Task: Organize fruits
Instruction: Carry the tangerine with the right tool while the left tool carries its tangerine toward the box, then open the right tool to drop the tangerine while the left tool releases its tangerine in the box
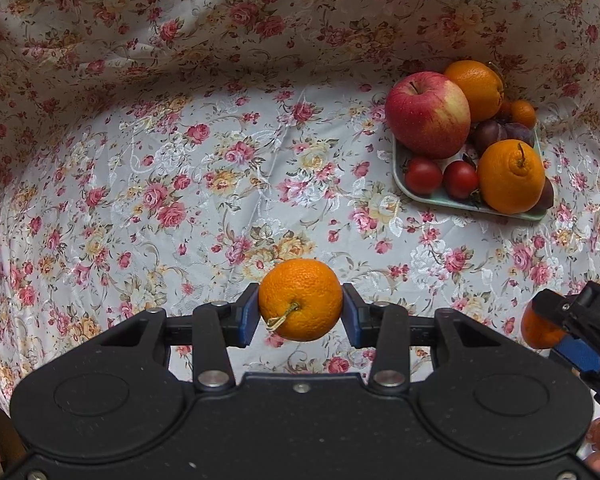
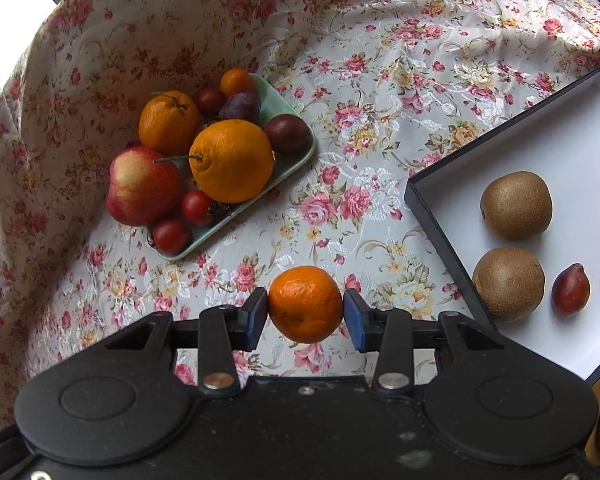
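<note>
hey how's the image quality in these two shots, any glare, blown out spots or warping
Left wrist view: strong fisheye bending, the flowered tablecloth curves like a bowl; soft even light, mild sheen, fruit sharp. Right wrist view: same warping; window at the top left is blown out white, and the white tray is bright but not clipped.

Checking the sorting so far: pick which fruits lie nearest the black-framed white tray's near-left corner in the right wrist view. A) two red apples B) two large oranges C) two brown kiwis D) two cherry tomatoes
C: two brown kiwis lie one behind the other just inside the white tray's left frame, with a small dark red fruit beside the nearer one.
</note>
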A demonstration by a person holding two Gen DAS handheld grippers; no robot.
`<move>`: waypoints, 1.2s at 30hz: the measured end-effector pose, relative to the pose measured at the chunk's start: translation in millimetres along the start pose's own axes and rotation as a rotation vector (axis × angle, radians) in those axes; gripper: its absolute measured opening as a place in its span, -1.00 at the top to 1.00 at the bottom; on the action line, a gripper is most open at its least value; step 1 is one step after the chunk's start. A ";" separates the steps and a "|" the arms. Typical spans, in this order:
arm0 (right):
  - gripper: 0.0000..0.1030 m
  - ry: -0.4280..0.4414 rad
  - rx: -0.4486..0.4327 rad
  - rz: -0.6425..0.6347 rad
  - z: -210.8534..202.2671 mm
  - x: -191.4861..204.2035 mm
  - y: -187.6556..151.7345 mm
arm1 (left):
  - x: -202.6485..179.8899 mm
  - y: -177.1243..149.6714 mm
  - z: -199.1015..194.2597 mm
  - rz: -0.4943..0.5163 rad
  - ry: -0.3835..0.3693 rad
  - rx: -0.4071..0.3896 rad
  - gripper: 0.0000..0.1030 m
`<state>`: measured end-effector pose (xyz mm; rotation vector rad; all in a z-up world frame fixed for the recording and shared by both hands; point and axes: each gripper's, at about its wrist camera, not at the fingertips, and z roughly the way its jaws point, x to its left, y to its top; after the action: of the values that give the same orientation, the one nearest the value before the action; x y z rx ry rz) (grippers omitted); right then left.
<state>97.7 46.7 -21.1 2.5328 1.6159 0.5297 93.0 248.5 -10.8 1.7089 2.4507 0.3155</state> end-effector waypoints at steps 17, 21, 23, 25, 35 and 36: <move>0.17 -0.182 -0.212 0.356 -40.1 -144.9 77.7 | -138.0 -42.5 -24.5 0.295 -0.121 -0.034 0.03; 0.17 -0.242 -0.242 0.380 -46.8 -183.3 85.4 | -181.3 -67.4 -30.4 0.402 -0.162 -0.036 0.03; 0.17 -0.254 -0.260 0.396 -51.7 -200.2 88.0 | -199.8 -79.8 -31.5 0.448 -0.186 -0.026 0.03; 0.17 -0.255 -0.273 0.417 -56.5 -215.8 90.6 | -220.0 -92.4 -32.1 0.491 -0.209 -0.012 0.03; 0.16 -0.281 -0.342 0.438 -77.1 -274.1 96.1 | -291.8 -126.2 -31.3 0.591 -0.253 0.005 0.02; 0.16 -0.281 -0.345 0.434 -77.8 -277.2 96.3 | -296.1 -128.2 -29.8 0.595 -0.252 0.012 0.01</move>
<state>49.4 -251.4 10.2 2.5407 0.8051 0.4145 72.2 -74.8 -16.0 2.2912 1.7353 0.1287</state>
